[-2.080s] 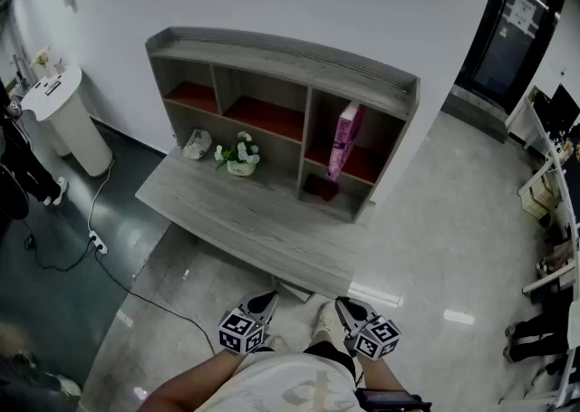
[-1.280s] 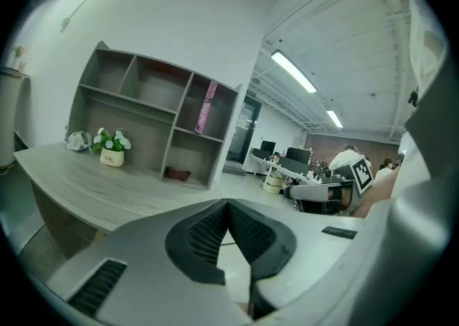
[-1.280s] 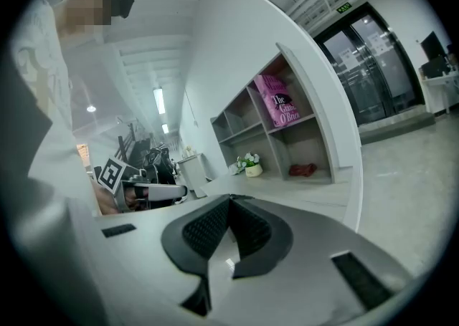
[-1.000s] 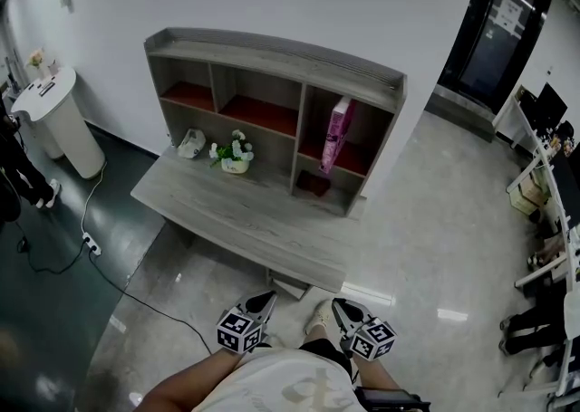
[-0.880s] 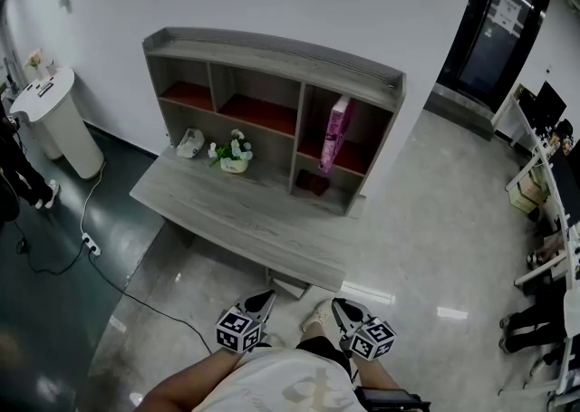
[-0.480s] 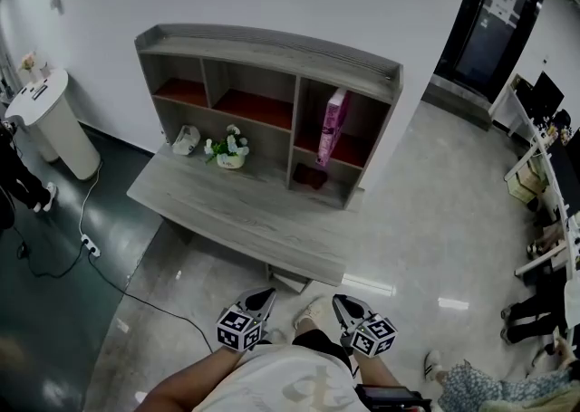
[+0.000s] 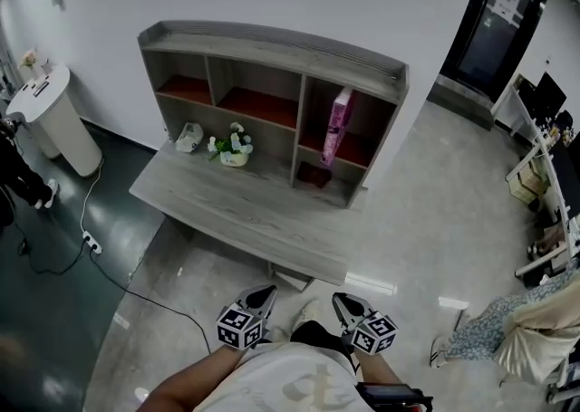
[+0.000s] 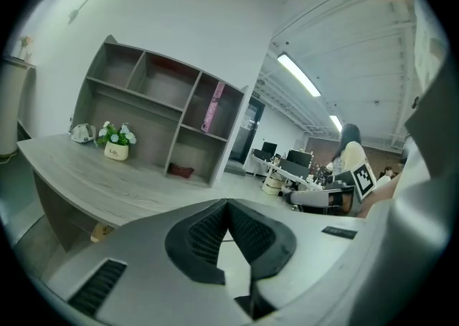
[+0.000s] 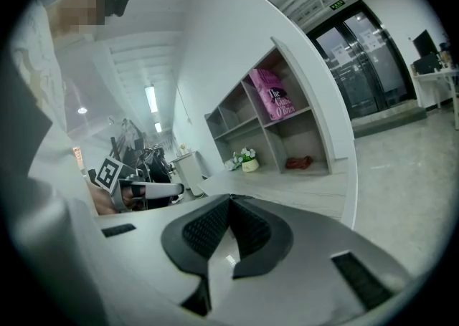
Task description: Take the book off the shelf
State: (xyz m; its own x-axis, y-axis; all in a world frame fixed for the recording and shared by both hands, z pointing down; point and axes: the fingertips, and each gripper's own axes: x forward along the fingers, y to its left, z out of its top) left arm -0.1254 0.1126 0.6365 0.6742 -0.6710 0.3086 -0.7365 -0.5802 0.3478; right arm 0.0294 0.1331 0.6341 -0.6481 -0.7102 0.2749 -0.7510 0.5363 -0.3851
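A pink book [image 7: 337,125] stands upright in the upper right compartment of the grey wooden shelf [image 7: 272,48] on the desk [image 7: 227,211]. It also shows in the left gripper view as the pink book [image 8: 213,106] and in the right gripper view as the pink book [image 9: 271,95]. Both grippers are low and near my body, far short of the desk. My left gripper [image 7: 264,293] is shut with nothing in it, its tips meeting [image 8: 228,203]. My right gripper [image 7: 341,300] is likewise shut and holds nothing [image 9: 229,198].
A small flower pot [image 7: 234,149] and a pale object [image 7: 188,137] sit in the lower shelf bays, a dark red thing [image 7: 310,175] below the book. A white round stand [image 7: 54,116] and a floor cable [image 7: 100,256] lie left. A person [image 7: 517,324] stands at right.
A person has walked into view at the lower right. The head view has shifted a little; both grippers have kept their places and stayed shut.
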